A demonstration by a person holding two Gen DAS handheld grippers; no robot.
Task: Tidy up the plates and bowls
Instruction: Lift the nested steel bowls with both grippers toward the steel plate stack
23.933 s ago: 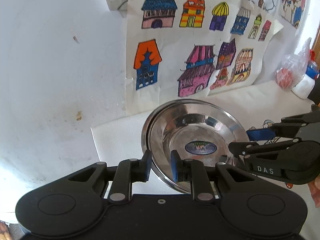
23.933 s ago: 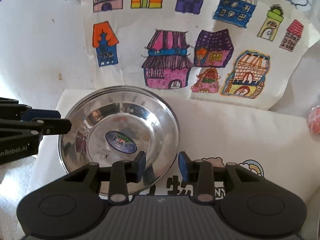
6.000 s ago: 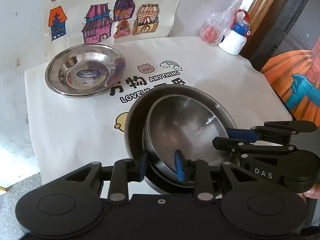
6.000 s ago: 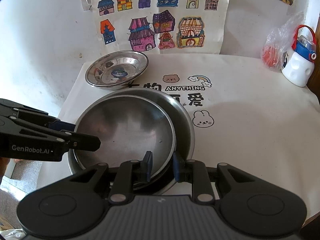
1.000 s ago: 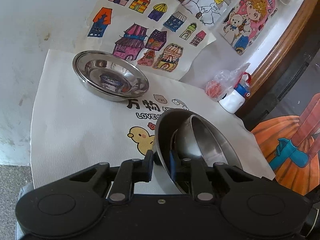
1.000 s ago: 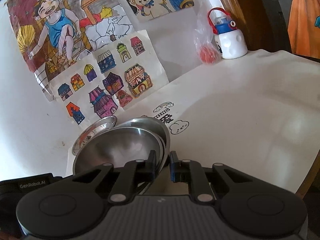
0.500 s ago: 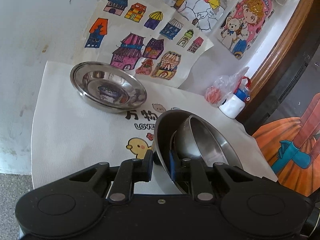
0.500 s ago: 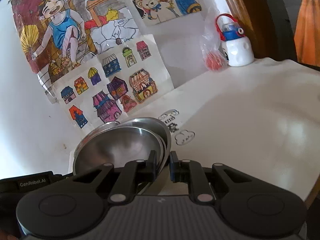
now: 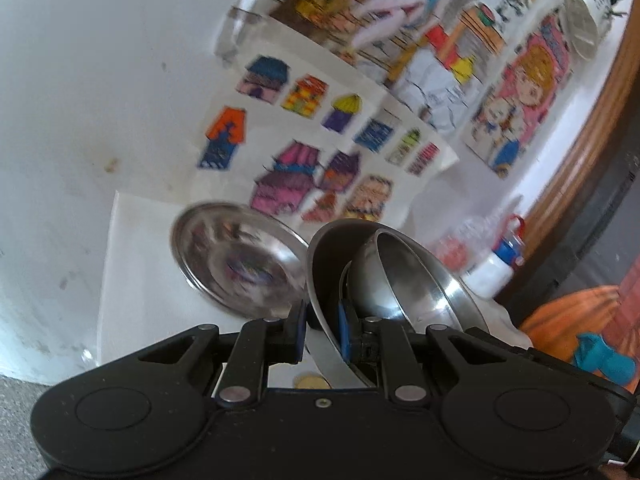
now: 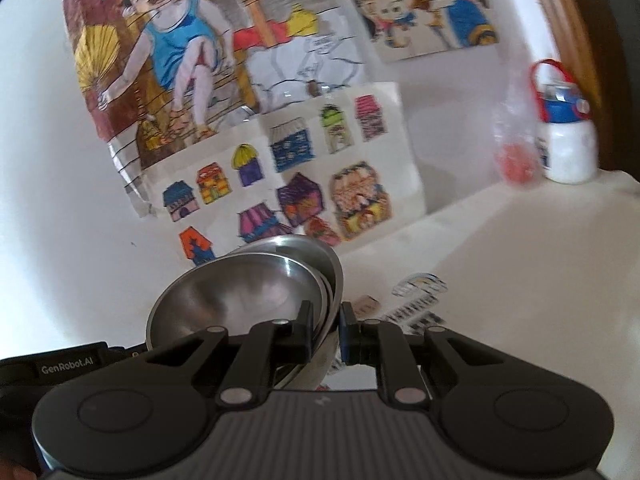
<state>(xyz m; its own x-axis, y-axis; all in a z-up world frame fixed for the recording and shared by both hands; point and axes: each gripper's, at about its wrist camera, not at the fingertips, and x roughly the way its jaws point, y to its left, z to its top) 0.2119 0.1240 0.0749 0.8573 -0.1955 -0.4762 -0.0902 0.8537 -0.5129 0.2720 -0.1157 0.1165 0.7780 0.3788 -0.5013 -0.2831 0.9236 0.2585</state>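
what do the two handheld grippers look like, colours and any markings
Both are matte black with rounded bodies, two linkage fingers on silver pivot pins and blue pads. The left gripper has a smooth top with one small screw; its side reads "GenRobot.AI" in the right wrist view. The right gripper has a grey ribbed top.

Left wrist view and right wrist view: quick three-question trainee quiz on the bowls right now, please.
1. True or false: the left gripper is shut on the rim of the big bowl.
2. What sits inside the big bowl? A) a cup B) a smaller bowl C) nothing
3. Which steel dish is in neither gripper?

Key:
1. True; the right gripper clamps the stack's rim on its own side.
2. B
3. The shallow plate on the white cloth, below the house drawings.
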